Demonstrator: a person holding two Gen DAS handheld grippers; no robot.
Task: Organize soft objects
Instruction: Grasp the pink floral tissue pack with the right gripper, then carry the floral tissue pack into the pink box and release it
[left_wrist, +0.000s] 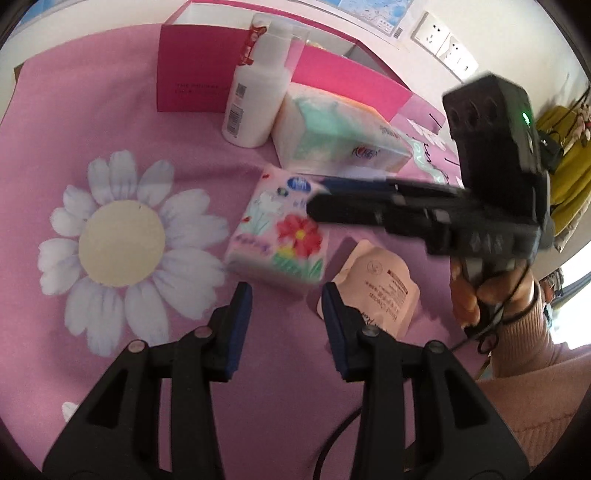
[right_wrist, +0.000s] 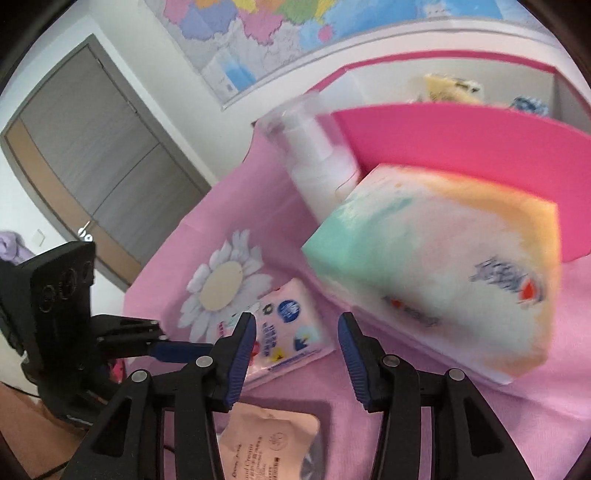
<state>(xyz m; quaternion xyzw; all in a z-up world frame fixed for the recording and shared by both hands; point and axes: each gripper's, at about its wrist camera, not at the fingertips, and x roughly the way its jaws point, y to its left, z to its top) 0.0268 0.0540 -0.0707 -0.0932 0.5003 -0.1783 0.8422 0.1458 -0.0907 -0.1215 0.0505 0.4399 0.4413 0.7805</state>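
The tissue pack (left_wrist: 277, 236), small and printed with flowers, lay flat on the pink cloth (left_wrist: 147, 122) beside a printed daisy (left_wrist: 122, 247); the right gripper (left_wrist: 321, 201) reached over it from the right, its blue fingers (left_wrist: 347, 184) above the pack's far edge, though blur hid whether they touched it; in the right wrist view those fingers stood apart with nothing between them, the pack (right_wrist: 288, 325) just beyond the left one. The left gripper (left_wrist: 286, 306) hung near the pack's close edge, its fingers (left_wrist: 240, 317) parted and empty. A larger tissue pack (left_wrist: 340, 136), green and orange, sat behind the small one, close against a white bottle (left_wrist: 255, 99) that stood upright; both were just in front of an open pink box (left_wrist: 192, 70), whose inside (right_wrist: 454, 88) held some blurred items. A peach pouch (left_wrist: 376, 291) lay flat on the cloth to the right of the small pack, partly behind the left gripper's right finger. A hand (left_wrist: 480, 291) in a pink sleeve (left_wrist: 535, 343) held the right gripper's handle. A map (right_wrist: 295, 29) hung on the wall behind, with a grey door (right_wrist: 92, 158) to its left.
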